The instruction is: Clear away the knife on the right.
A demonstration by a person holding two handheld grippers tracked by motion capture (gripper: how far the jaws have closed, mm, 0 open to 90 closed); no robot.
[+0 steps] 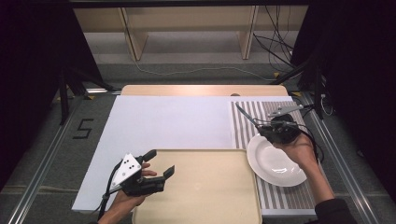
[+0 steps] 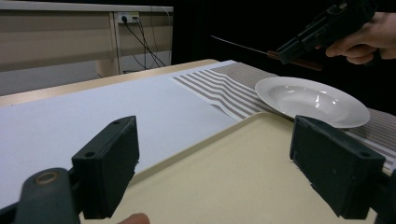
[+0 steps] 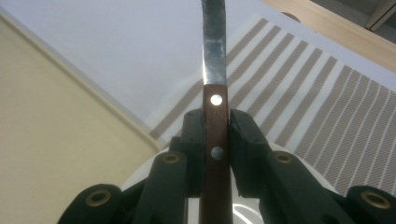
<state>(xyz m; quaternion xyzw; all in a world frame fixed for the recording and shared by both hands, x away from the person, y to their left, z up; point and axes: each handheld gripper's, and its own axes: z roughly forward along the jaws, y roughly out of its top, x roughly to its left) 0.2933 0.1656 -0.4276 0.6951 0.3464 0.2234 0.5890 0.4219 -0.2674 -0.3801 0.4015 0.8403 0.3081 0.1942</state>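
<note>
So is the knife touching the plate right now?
Apart. In the left gripper view the knife, clamped by its brown handle in the right gripper, hangs in the air with dark background between it and the white plate below.

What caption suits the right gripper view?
Right tool shut on a knife by its brown handle, above a striped mat.

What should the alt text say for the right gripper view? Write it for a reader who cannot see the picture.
The right gripper has its two black jaws shut on the brown wooden handle of a riveted knife, whose steel blade points up and away. Beneath lie a white table cover, a brown-and-white striped placemat and, at the left, a beige plastic tray.
</note>
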